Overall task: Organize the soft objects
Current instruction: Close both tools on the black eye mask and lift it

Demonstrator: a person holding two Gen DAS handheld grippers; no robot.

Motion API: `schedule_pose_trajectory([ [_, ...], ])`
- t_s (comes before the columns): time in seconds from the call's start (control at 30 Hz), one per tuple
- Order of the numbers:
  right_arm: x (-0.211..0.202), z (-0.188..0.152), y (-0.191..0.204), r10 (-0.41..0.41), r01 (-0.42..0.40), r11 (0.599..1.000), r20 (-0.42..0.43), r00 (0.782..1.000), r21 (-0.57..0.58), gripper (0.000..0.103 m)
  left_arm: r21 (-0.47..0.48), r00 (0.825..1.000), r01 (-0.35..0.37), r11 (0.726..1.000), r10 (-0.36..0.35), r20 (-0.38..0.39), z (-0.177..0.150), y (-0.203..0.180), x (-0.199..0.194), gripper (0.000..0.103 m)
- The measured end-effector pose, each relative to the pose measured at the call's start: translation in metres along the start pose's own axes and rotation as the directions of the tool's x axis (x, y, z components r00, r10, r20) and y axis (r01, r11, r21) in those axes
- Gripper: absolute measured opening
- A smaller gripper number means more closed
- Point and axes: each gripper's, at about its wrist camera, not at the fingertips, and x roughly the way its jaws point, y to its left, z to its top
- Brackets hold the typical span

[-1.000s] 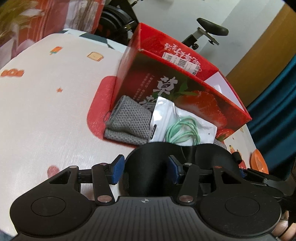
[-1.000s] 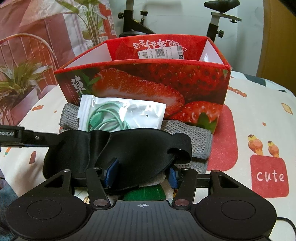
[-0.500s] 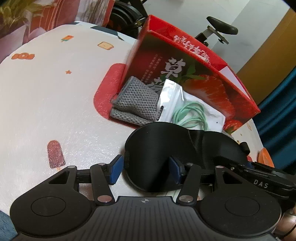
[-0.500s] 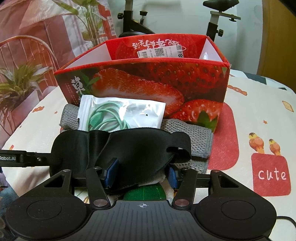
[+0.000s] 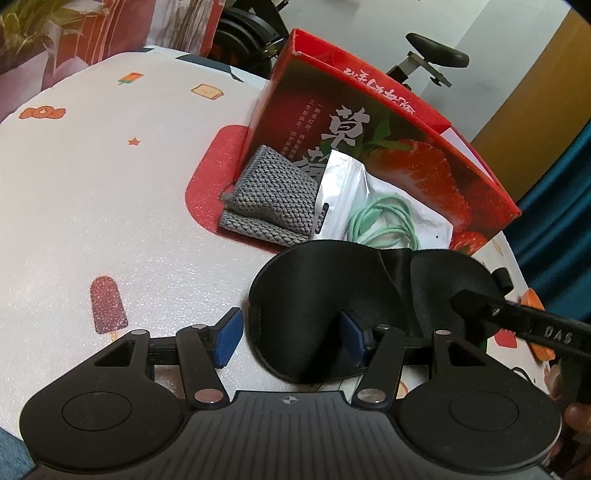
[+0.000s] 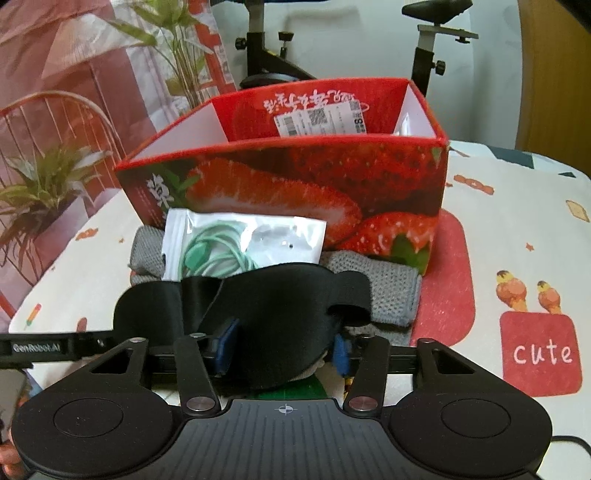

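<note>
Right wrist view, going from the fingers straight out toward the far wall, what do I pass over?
Black eye mask → clear bag of green cable → strawberry box → exercise bike.

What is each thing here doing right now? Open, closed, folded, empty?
Strawberry box: open on top, upright; inside mostly hidden.
Clear bag: leaning on the box, green cable coiled inside.
Grey cloth: folded, lying by the box.
Black eye mask: lying flat.
Left gripper: jaws open.
Right gripper: jaws closing around the mask.
</note>
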Motion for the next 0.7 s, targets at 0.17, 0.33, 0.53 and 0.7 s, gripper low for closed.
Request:
schedule_pose_trajectory([
  [0.17, -0.009, 0.004, -0.004, -0.005, 0.005, 1.0, 0.023, 1.0, -0.001, 0.039, 0.009, 1.0, -0.006, 1.0, 0.006, 0.005, -0.001, -0.003, 0.0, 0.06],
  [0.33, -0.014, 0.007, -0.012, -0.017, 0.017, 1.0, 0.044, 0.999, 0.015, 0.038, 0.011, 1.0, -0.007, 1.0, 0.007, 0.007, -0.002, -0.003, 0.0, 0.06],
  [0.53, -0.016, 0.008, -0.011, -0.014, 0.014, 1.0, 0.057, 0.998, -0.001, 0.03, -0.01, 1.0, -0.002, 1.0, 0.002, 0.01, -0.001, -0.001, -0.001, 0.06],
  [0.7, -0.012, 0.005, -0.011, -0.023, 0.023, 1.0, 0.044, 0.999, -0.003, 0.03, -0.053, 0.999, 0.038, 0.998, -0.038, 0.009, -0.001, 0.004, -0.002, 0.059],
])
